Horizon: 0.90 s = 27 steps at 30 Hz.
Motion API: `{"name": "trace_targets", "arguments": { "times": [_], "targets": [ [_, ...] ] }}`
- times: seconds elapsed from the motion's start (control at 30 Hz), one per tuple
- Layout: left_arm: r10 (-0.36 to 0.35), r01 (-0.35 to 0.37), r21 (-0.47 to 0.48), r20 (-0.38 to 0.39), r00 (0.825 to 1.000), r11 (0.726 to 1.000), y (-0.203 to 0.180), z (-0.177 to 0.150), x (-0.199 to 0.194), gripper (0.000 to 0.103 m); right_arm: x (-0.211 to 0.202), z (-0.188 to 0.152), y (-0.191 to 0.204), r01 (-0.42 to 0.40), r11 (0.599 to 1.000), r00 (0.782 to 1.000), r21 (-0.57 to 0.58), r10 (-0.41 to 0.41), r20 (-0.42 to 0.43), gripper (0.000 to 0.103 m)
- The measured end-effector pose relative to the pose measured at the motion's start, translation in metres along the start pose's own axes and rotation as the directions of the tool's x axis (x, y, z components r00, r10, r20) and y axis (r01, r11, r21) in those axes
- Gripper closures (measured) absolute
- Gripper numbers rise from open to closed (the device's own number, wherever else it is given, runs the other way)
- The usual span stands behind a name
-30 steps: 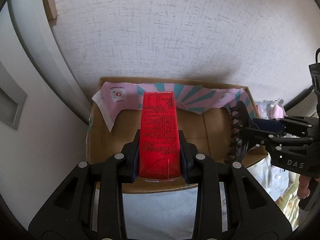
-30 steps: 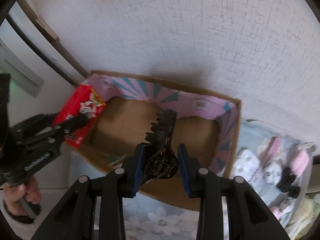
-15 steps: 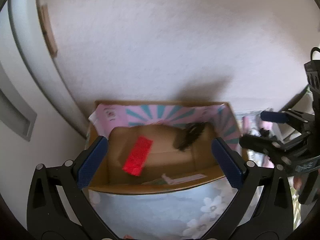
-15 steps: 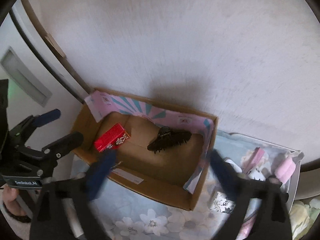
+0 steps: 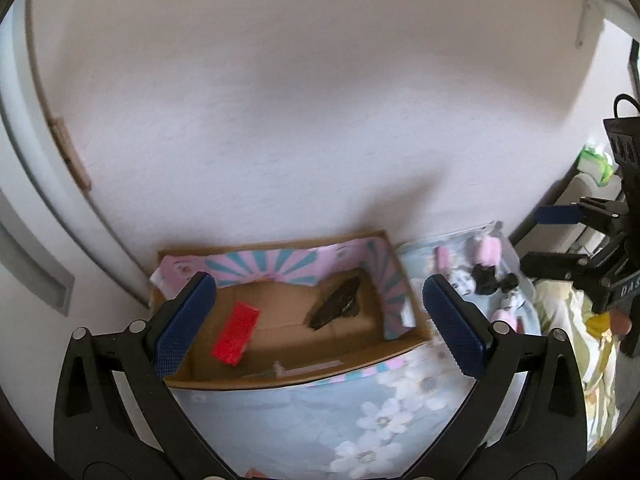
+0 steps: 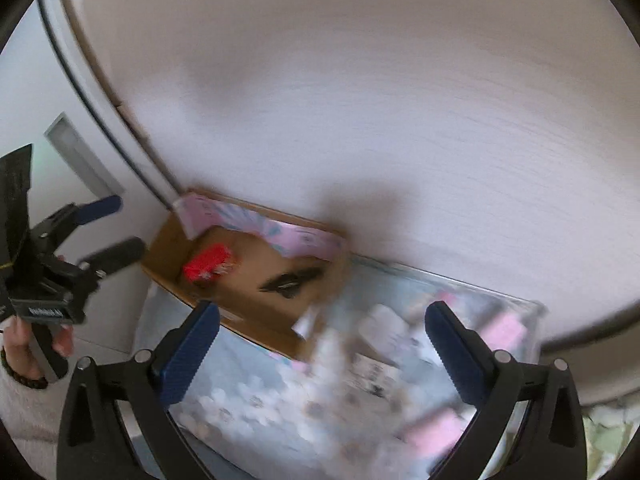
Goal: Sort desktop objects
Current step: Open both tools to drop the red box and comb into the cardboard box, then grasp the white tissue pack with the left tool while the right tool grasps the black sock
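Fingers spread wide on left gripper [image 5: 316,320] and right gripper [image 6: 320,344], both empty. Red carton [image 5: 236,334] and black hair claw [image 5: 336,309] lie in cardboard box [image 5: 400,308], ahead of left fingers; remaining clutter sits rightward, nearer the right gripper.

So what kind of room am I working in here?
Probably a bedroom or other home room, not a workshop. A floral cloth covers the surface, a cardboard box lined with pink paper sits against a textured wall, and a clear tray of small pink items stands beside it.
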<state>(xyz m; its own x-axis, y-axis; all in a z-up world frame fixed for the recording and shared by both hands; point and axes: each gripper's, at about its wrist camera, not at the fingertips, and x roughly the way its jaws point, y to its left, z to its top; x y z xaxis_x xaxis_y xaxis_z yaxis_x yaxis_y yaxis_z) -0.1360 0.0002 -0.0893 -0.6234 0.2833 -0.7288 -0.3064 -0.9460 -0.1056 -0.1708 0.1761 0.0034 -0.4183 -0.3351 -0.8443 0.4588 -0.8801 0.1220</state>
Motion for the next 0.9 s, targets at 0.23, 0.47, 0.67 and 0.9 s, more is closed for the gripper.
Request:
{"name": "trace_targets", "arguments": {
  "times": [0.23,0.47,0.67,0.9],
  "targets": [
    [-0.011,0.01,0.039,0.002,1.0,0.999,-0.054,-0.009,-0.006,0.0,-0.039,-0.028,-0.053,0.118,0.993,0.993,0.008,-0.118,0.028,0.0],
    [-0.085,0.089,0.066,-0.063,0.994,0.994,-0.127,-0.034,0.017,0.0,-0.04,-0.064,-0.099,0.155,0.988,0.988,0.025,-0.155,-0.005,0.0],
    [-0.088,0.105,0.099,-0.162,0.983,0.989,-0.19,-0.056,0.053,0.0,-0.018,-0.094,-0.13,0.128,0.992,0.99,0.011,-0.128,-0.058,0.0],
    [-0.037,0.051,0.049,-0.257,0.966,0.997,-0.23,-0.087,0.13,0.0,0.033,-0.12,-0.165,0.092,0.995,0.987,-0.033,-0.096,-0.126,0.0]
  ]
}}
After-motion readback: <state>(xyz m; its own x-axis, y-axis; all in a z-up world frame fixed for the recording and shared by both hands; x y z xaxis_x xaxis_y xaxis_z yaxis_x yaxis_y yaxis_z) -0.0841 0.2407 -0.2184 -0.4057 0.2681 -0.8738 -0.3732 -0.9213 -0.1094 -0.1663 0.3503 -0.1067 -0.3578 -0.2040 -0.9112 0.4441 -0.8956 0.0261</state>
